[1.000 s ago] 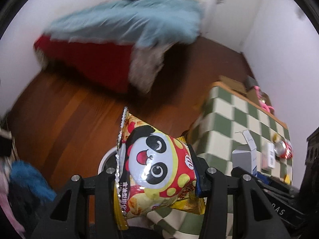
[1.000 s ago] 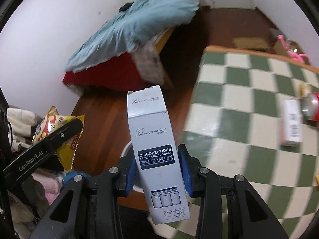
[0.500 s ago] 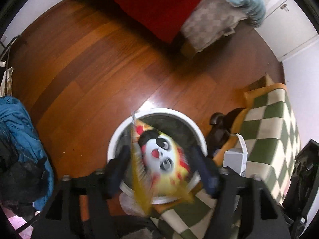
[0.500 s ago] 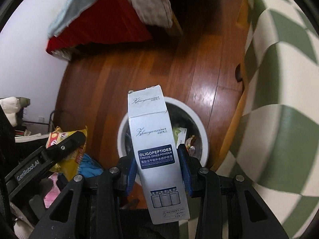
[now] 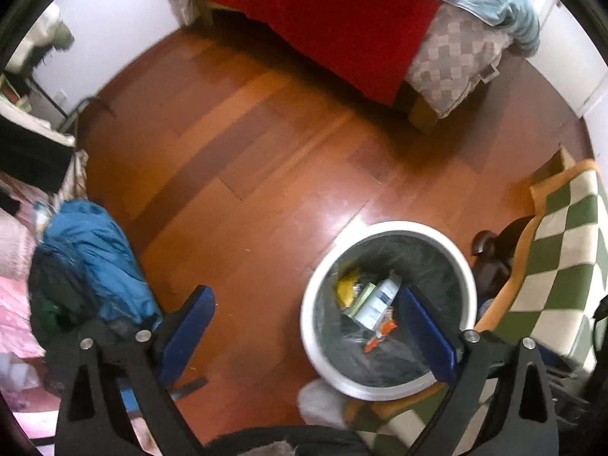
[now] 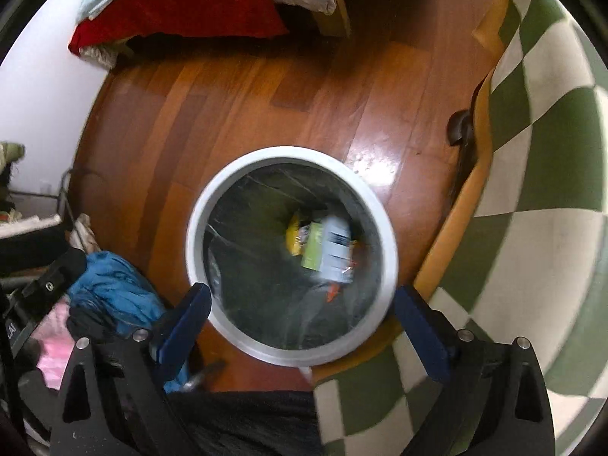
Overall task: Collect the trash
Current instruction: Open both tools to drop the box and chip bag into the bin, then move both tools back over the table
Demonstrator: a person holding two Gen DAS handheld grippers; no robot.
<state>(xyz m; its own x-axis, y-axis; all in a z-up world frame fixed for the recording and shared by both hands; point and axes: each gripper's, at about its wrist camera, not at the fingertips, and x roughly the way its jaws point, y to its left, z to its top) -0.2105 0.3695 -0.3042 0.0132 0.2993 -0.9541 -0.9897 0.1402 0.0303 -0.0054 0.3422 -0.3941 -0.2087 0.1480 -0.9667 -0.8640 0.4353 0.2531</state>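
The left gripper (image 5: 304, 323) no longer clamps the panda snack bag (image 5: 347, 288); the right gripper (image 6: 302, 313) has released the white box (image 6: 334, 249). Both jaws are opening, empty. Both items lie in the bin (image 6: 197, 228), at twelve o'clock of the right gripper.

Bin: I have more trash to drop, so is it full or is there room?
Room left. The bin holds only a few wrappers and a box at its bottom.

Left gripper (image 5: 307, 326), right gripper (image 6: 300, 323): pointing steeply down, jaws opening, empty.
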